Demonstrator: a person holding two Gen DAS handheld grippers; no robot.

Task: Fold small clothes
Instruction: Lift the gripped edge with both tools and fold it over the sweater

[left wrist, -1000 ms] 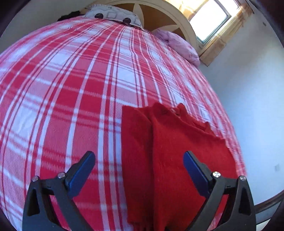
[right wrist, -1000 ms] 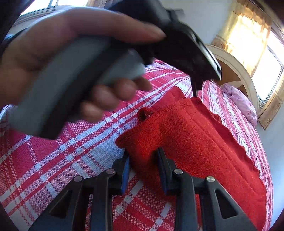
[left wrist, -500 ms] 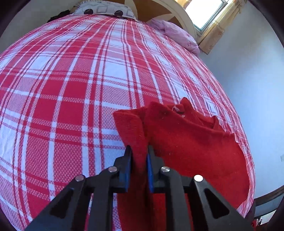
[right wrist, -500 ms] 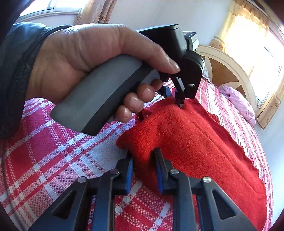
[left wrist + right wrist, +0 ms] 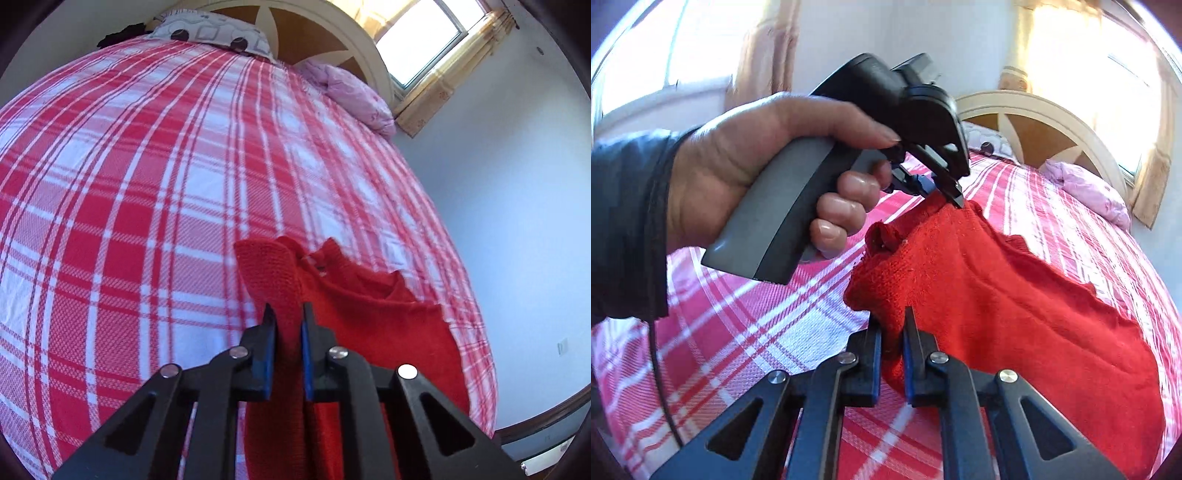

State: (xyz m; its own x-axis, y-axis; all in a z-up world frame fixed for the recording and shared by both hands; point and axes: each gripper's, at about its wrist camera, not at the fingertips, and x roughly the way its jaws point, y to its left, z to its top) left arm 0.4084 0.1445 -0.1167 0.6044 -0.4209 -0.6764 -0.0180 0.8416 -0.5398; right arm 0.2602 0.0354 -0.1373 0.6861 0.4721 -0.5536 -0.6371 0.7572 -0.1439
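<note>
A small red knit sweater point(image 5: 369, 325) lies on the red and white checked bed point(image 5: 147, 184), its near edge lifted off the sheet. My left gripper point(image 5: 286, 310) has a raised fold of that edge between its blue pads, and its jaws are still closing on the fold. In the right wrist view the sweater point(image 5: 1015, 295) hangs from two points. My right gripper point(image 5: 892, 317) is shut on its near corner. The left gripper point(image 5: 942, 192), held by a hand point(image 5: 757, 158), pinches the far corner.
A patterned pillow point(image 5: 214, 31) and a pink pillow point(image 5: 351, 96) lie against the arched headboard point(image 5: 295, 37). A bright window point(image 5: 424, 37) and a white wall point(image 5: 517, 203) bound the bed's right side. A dark cable point(image 5: 661, 369) hangs below the sleeve.
Both grippers closed on the sweater's near edge, the left from wide open. Both then rose, lifting that edge off the bed. The right wrist view has rolled.
</note>
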